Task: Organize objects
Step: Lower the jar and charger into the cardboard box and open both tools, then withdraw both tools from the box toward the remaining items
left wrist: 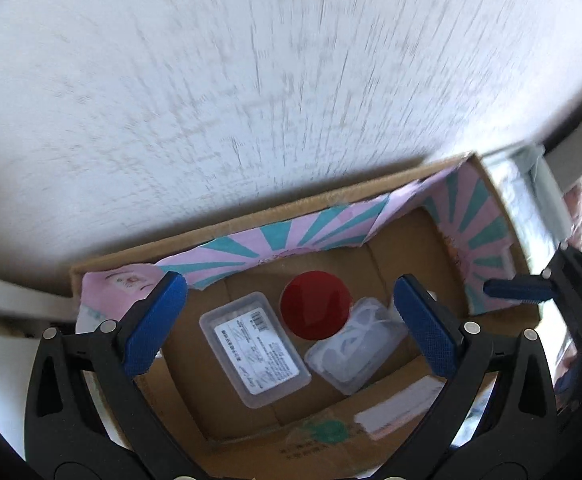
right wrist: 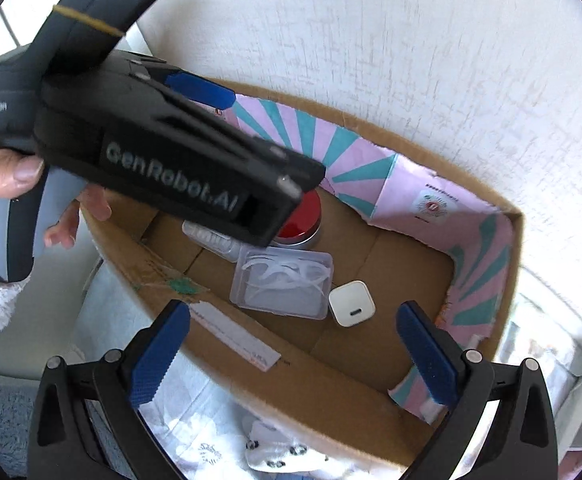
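Your left tool (left wrist: 291,320) hangs over the cardboard box (left wrist: 331,452), released, fingers spread wide with nothing between them. Your right tool (right wrist: 293,344) is likewise released and empty, its fingers straddling the lower middle of its own frame above the box floor; in the left view one blue fingertip of it shows at the right edge, over the box's right wall.

Contents, all on the box floor:
- A red-lidded tin (left wrist: 315,305) sits at centre, against the patterned pink-and-teal back wall.
- A labelled clear case (left wrist: 255,348) lies to the left of the tin, just beside it.
- A clear case of white floss picks (right wrist: 283,284) lies to the lower right of the tin in the left view, its corner apparently tucked under or against the tin.
- A white charger plug (right wrist: 351,303) rests just beside the floss case, visible only in the right view.

Judgement: the items are grouped toward the back wall and centre, which leaves the right part of the floor bare for further pieces. Both tools sit open above the box, consistent with a deposit just completed or a pick about to begin; I cannot tell which.
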The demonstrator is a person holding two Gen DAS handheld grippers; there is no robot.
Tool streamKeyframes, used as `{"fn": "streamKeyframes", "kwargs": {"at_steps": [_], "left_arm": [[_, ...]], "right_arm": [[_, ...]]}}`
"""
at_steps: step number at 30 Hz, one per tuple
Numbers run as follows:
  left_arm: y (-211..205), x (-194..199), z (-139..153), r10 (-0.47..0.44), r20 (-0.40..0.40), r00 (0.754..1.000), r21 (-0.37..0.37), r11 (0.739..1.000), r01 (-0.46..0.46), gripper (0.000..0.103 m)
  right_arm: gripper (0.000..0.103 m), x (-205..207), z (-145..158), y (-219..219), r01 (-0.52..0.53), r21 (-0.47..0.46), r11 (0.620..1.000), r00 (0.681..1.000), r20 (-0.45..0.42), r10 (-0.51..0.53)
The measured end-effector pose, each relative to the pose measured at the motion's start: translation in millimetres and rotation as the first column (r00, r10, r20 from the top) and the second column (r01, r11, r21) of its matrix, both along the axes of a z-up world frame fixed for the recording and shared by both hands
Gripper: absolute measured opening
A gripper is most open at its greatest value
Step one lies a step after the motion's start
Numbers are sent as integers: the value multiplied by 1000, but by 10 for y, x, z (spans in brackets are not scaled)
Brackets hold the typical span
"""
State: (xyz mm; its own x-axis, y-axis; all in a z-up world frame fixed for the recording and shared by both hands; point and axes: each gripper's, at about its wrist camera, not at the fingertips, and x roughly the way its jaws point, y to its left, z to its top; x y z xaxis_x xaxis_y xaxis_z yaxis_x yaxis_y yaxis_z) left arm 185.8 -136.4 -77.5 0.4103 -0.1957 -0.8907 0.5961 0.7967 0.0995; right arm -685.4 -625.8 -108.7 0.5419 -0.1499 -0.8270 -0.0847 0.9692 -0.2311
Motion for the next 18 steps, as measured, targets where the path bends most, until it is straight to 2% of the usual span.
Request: {"fn": "streamKeyframes", "kwargs": {"at_steps": [2, 3, 7, 11, 12, 18], "left_arm": [[25, -70, 96, 11, 24, 1000, -11, 1000, -10, 103], [120, 70, 186, 12, 39, 999, -16, 1000, -11, 103], [322, -90, 452, 28, 106, 994, -31, 999, -25, 103], [517, -167, 846, 70, 146, 987, -91, 994, -57, 103], [433, -200, 759, 78, 152, 985, -103, 993, -63, 103], [538, -554, 1018, 119, 222, 968, -129, 987, -92, 103]], "right_arm": [[103, 171, 124, 39, -10, -30, 999, 1000, 15, 10], [103, 379, 221, 151, -19, -56, 998, 999, 31, 21], [103, 104, 420, 164, -47, -85, 995, 994, 95, 55], [103, -63, 615, 309, -49, -63, 997, 992, 114, 56], [103, -80, 697, 382, -51, -62, 997, 989, 136, 59], [103, -389, 846, 402, -28, -108, 994, 971, 235, 53]]}}
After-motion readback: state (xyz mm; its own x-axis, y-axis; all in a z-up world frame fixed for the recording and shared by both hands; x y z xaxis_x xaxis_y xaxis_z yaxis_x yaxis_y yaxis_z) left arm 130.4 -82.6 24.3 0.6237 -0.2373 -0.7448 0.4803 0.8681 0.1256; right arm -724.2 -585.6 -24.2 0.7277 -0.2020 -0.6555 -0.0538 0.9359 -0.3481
